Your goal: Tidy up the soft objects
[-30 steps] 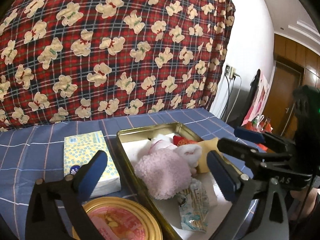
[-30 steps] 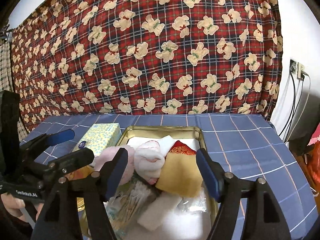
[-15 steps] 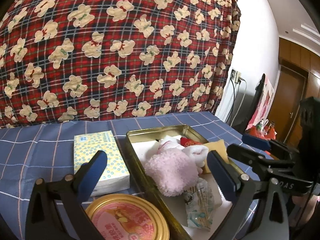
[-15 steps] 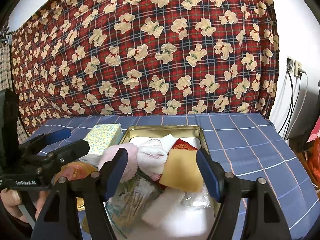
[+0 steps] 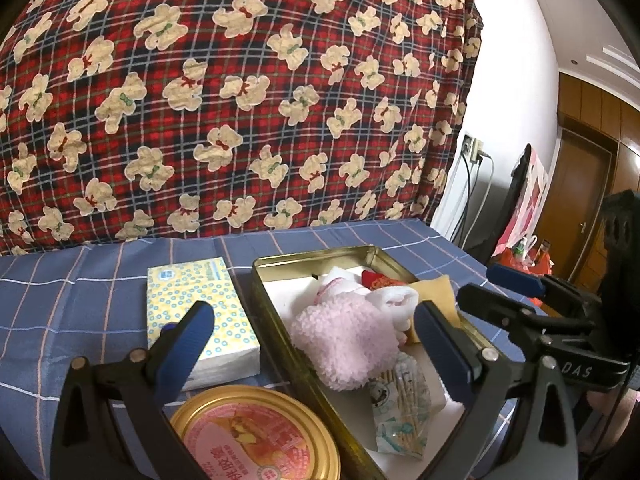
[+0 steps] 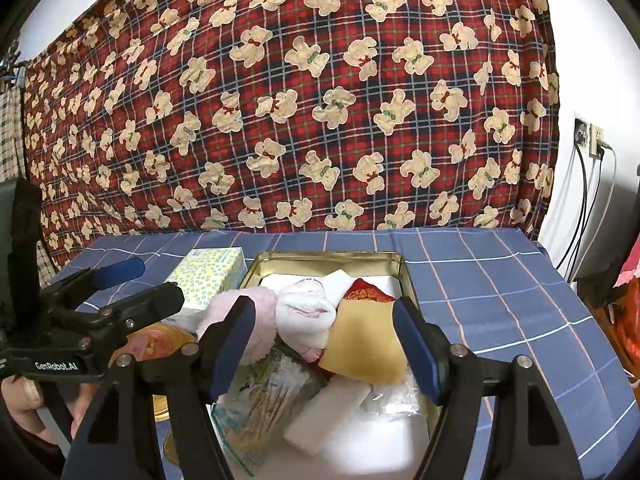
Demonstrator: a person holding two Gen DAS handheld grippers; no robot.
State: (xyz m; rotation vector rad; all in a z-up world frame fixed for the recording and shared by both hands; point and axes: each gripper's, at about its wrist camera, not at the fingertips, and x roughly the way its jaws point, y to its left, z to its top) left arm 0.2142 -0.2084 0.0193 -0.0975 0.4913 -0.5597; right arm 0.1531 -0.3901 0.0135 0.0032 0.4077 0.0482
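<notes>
left wrist view: left gripper (image 5: pixel 316 332) hovering over the near end of the gold tin (image 5: pixel 276 320), jaws wide and empty, one blue pad in front of the tissue pack (image 5: pixel 200 312), the other in front of the tin's right side. inside the tin, a fluffy pink piece (image 5: pixel 340 340) heaped in the middle, a white knitted piece (image 5: pixel 388 300) just behind it, a mustard cloth (image 5: pixel 434 292) draped over the right rim, a red embroidered pouch (image 5: pixel 378 278) further back. nearer the camera, a crinkly packet of swabs (image 5: pixel 400 412). round gold lid (image 5: pixel 256 436) lying on the blue checked surface (image 5: pixel 80 300) beside the tin. right gripper (image 5: pixel 516 300) visible at the right edge, above the tin's right side.

right wrist view: right gripper (image 6: pixel 324 340) also poised above the tin (image 6: pixel 332 258), jaws well apart, gripping nothing. mustard cloth (image 6: pixel 364 348) directly ahead between the pads, white knitted piece (image 6: pixel 308 312) and pink piece (image 6: pixel 260 320) to its left, a white foam-like block (image 6: pixel 328 412) lower down. left gripper (image 6: pixel 132 288) at the left, a hand (image 6: pixel 20 400) beneath it.

handling, as a judgement: all light, limp, compressible; likely to sag and drag neighbours along. best pinched at a bunched fold or the thick middle of the pink piece rather than a loose edge. packet probably slippery and crushable.
</notes>
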